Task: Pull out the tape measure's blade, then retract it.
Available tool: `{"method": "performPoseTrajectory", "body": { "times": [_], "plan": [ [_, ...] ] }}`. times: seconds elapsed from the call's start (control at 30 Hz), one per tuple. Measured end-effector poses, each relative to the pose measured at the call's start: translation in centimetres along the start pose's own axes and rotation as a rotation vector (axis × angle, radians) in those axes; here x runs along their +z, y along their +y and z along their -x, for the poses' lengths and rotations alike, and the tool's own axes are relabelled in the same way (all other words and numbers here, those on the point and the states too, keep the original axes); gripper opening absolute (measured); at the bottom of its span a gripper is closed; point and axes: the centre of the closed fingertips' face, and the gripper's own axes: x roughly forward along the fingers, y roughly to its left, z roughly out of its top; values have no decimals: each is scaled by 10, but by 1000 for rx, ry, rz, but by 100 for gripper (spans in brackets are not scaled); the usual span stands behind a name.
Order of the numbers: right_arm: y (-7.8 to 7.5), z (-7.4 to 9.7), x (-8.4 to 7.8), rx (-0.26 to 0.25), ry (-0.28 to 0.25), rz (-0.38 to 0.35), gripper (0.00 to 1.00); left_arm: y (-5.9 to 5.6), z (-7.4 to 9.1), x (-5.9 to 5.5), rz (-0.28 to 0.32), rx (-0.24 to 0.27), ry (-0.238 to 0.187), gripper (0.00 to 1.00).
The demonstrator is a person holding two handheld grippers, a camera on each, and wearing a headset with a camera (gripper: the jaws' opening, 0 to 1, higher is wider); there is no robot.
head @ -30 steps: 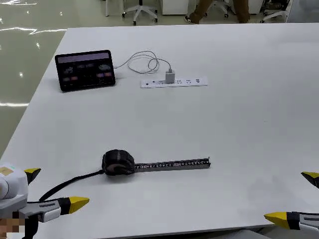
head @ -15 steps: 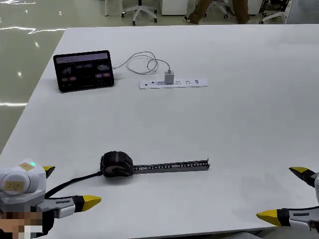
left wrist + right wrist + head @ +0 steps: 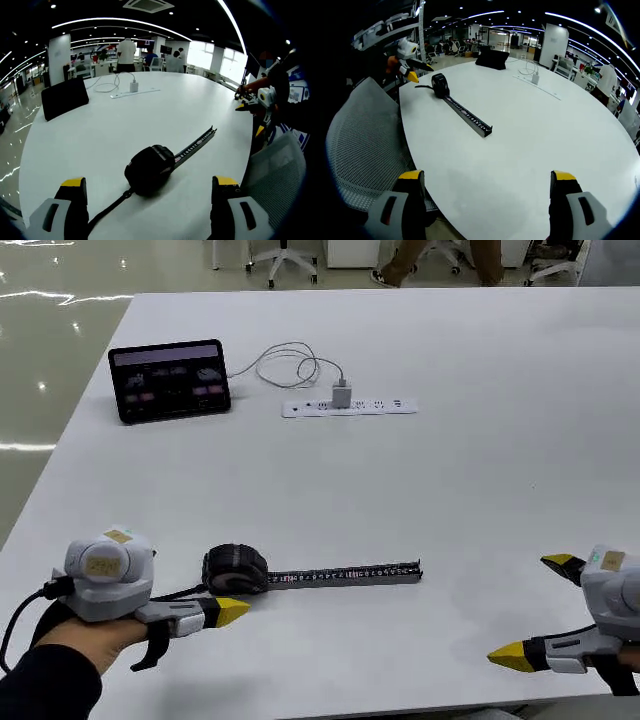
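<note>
While the tape measure [image 3: 236,568] lies on the tabletop [image 3: 450,480], blade [image 3: 345,573] drawn out toward 3 o'clock, we hold the left gripper [image 3: 150,182], jaws apart, at 7 o'clock of the case [image 3: 149,167]. The right gripper [image 3: 532,609], likewise spread, sits well off at 4 o'clock. Retraction looks next: we must clamp the case first.

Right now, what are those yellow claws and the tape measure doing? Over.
Left gripper open, aimed at tape measure case. Right gripper open, apart from blade. Blade out, flat on table. Tablet, power strip far off.
</note>
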Motion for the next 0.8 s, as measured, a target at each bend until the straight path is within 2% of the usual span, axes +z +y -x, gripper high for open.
{"method": "performPoseTrajectory", "body": {
  "times": [0.07,0.17,0.23,0.33,0.47,0.53,0.63,0.7,0.73,0.8],
  "plan": [
    [-3,-3,1,7,3,7,100,-4,-3,2,-7,-5,3,100],
    [-3,-9,6,17,7,25,100,-9,-11,0,-28,1,37,100],
    [-4,-13,8,24,8,31,100,-10,-14,-1,-7,10,42,100],
    [-1,-20,11,40,17,44,100,-8,-22,-2,46,59,38,99],
    [3,-25,14,57,27,55,100,-9,-31,-7,45,106,40,99],
    [4,-30,10,71,43,67,100,-10,-35,-9,75,123,30,99],
    [6,-35,13,85,55,81,100,-11,-36,-10,75,150,20,99],
    [6,-37,15,92,60,89,100,-2,-34,-9,64,222,-10,98],
    [6,-38,15,96,61,93,100,-3,-32,-9,67,237,-9,98],
    [5,-42,17,108,70,105,100,0,-32,-7,80,266,-35,97]
  ]
}}
